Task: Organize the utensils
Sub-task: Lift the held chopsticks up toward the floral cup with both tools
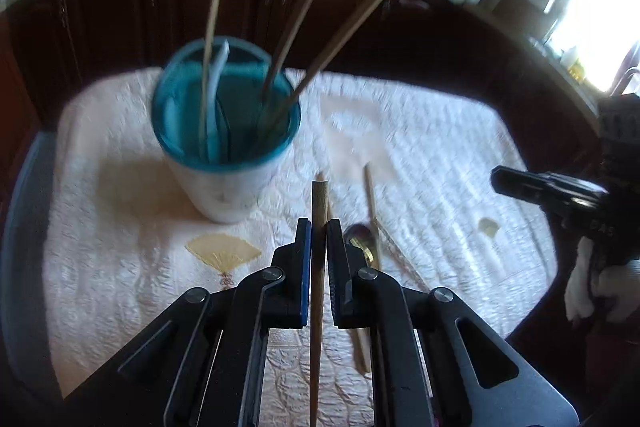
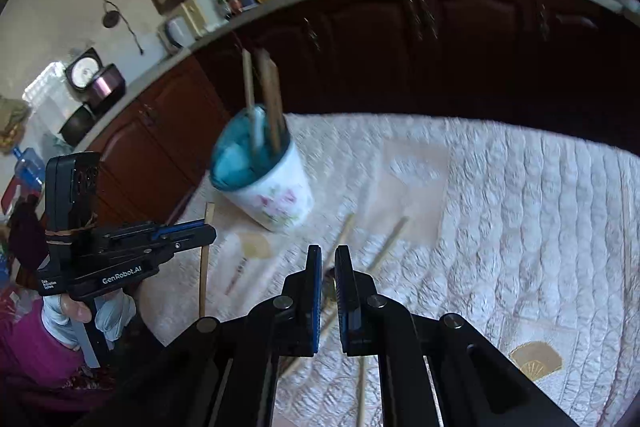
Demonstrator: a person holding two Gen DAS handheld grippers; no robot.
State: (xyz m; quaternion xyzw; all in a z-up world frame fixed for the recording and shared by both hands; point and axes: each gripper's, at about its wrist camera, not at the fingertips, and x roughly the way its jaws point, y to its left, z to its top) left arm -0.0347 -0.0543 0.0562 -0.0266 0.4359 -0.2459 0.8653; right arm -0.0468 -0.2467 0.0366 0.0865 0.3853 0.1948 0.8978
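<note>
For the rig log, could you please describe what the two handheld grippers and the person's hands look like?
Both are black linkage frames with silver pivot pins and blue-edged jaws. The left gripper carries white "GenRobot.AI" lettering, a small white label, and a black camera block strapped on with brown bands. The left hand wears a pale glove above a magenta sleeve. The right gripper looks alike.

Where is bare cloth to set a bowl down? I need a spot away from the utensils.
Free: the wide quilted tablecloth right of the cup, out to the table's far edge. Crowded: in front of the cup, where loose chopsticks and a spoon lie beside the left tool gripping a chopstick.
</note>
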